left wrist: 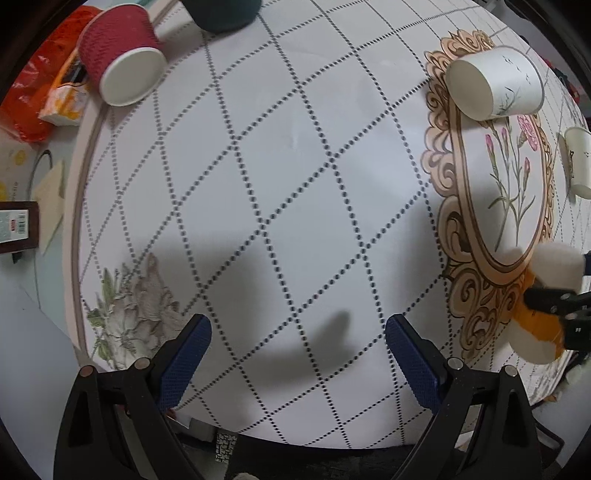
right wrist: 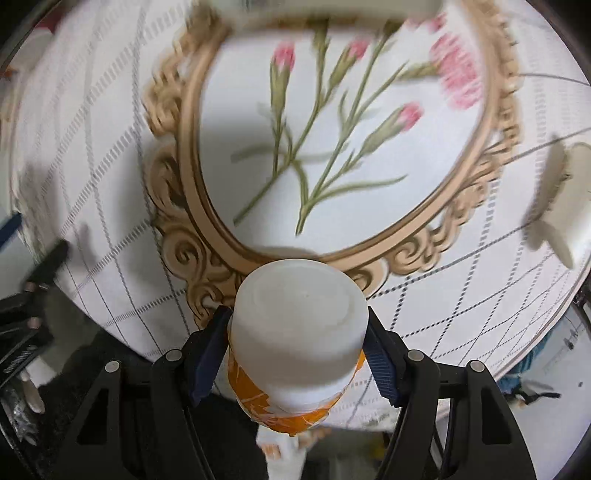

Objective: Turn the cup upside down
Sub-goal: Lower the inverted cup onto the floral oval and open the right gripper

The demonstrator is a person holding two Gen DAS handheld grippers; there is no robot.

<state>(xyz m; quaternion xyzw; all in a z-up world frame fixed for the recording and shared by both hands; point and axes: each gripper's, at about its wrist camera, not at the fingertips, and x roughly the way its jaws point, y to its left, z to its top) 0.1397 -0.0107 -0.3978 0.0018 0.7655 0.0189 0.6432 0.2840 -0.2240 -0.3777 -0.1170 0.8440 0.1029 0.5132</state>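
My right gripper (right wrist: 297, 328) is shut on a white cup with an orange band (right wrist: 299, 332), its flat base pointing away from the camera, held above the table's near edge. The same cup (left wrist: 543, 306) shows at the right edge of the left wrist view, clamped by the right gripper's black fingers (left wrist: 554, 301). My left gripper (left wrist: 297, 354) is open and empty, hovering over the white checked tablecloth (left wrist: 295, 184).
A red ribbed cup (left wrist: 122, 55) lies tilted at the far left. A white cup with bird print (left wrist: 495, 83) lies on its side at the far right. Another white cup (left wrist: 580, 162) is at the right edge. A dark cup (left wrist: 221, 13) is at the top. Orange bags (left wrist: 40, 92) lie beside the table.
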